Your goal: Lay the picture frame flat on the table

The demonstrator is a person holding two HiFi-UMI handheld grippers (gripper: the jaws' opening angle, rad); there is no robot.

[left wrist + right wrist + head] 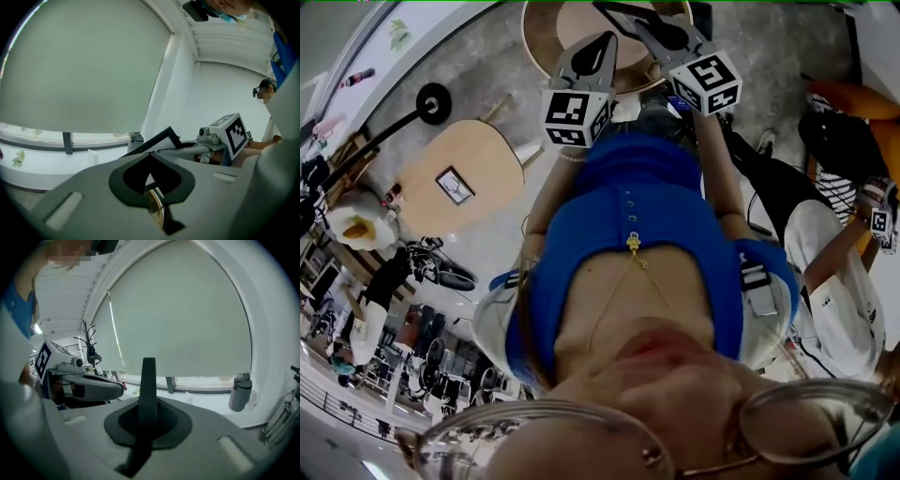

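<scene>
The round wooden desk carrying the picture frame lies well off to the left of both grippers in the head view. They hang over a second round desk. A black lamp stands near the frame's desk. The frame's long axis runs diagonally. The left gripper is nearer it than the right gripper. Both pairs of fingers are closed, empty.

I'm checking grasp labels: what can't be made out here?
Left gripper: left gripper view, its own body hides whether the fingers hold anything.
Dark-edged white panel: same view, only a corner shows above the body.
Picture frame: head view, too small to tell standing from flat.
</scene>
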